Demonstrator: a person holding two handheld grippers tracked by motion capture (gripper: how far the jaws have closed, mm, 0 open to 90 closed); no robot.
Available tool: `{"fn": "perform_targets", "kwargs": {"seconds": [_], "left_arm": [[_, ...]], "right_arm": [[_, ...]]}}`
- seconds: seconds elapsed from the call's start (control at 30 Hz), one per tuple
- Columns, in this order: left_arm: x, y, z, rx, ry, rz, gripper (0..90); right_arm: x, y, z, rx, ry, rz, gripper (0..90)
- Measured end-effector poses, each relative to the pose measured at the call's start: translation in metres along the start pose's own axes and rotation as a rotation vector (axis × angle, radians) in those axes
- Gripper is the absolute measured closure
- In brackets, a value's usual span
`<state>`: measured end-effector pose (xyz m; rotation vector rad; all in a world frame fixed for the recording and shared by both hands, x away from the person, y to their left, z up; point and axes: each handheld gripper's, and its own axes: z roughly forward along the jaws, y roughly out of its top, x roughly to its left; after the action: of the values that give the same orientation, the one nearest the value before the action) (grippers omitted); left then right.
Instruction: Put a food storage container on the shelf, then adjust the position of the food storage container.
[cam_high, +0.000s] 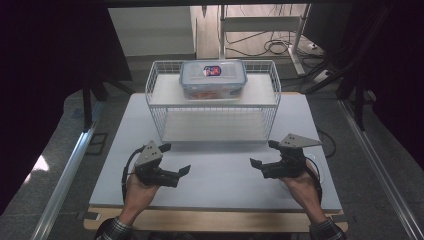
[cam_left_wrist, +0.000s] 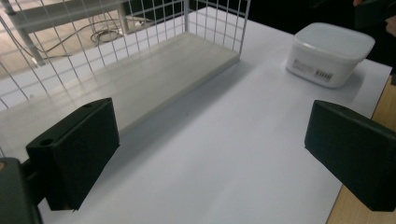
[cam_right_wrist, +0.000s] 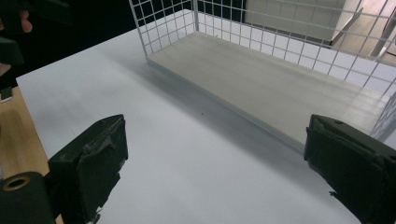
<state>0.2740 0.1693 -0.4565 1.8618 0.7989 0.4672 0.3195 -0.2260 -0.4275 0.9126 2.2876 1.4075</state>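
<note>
White tabletop (cam_high: 220, 165) bare between both spread hand-held grippers, left (cam_high: 176, 159), right (cam_high: 263, 153), wire rack (cam_high: 212, 125) edge beyond.

A wire rack (cam_high: 212, 107) stands at the back of the counter (cam_high: 215, 175) ahead of me, with a lidded box (cam_high: 213, 79) on its upper shelf. A tub (cam_left_wrist: 329, 53) sits by my right hand (cam_high: 302, 187).

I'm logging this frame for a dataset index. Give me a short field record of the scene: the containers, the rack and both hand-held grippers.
rack: white wire shelf rack at the table's far middle
upper shelf: clear lidded container with a label on its lid
lower shelf: bare board
near right hand: white lidded tub on the table
left hand-held gripper: open, holding nothing
right hand-held gripper: open, holding nothing
table: white top
</note>
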Motion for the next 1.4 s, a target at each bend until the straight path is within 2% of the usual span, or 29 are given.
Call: {"fn": "perform_targets", "kwargs": {"seconds": [0.2,0.37,0.83,1.1,1.23,1.3,1.4], "left_arm": [[-0.003,-0.015,0.003,0.026,0.017,-0.007,2.9],[-0.007,-0.024,0.003,0.043,0.027,0.001,2.9],[-0.016,-0.049,0.009,0.122,0.056,0.034,2.3],[-0.012,-0.050,0.007,0.110,0.067,0.019,2.1],[-0.010,-0.051,0.007,0.110,0.069,0.012,2.1],[-0.010,-0.051,0.007,0.110,0.071,0.012,2.1],[-0.010,-0.052,0.008,0.114,0.070,0.010,2.1]], "right_arm": [[0.004,-0.011,-0.004,-0.012,-0.010,0.019,6.4],[0.008,-0.021,-0.004,0.002,-0.020,0.018,6.5],[0.017,-0.049,0.008,0.105,-0.046,-0.046,6.2],[0.008,-0.051,0.007,0.123,-0.095,-0.004,1.8],[0.002,-0.050,0.004,0.124,-0.110,0.048,1.2],[-0.001,-0.051,0.003,0.145,-0.121,0.058,2.9],[-0.006,-0.051,-0.002,0.157,-0.133,0.082,11.3]]}}
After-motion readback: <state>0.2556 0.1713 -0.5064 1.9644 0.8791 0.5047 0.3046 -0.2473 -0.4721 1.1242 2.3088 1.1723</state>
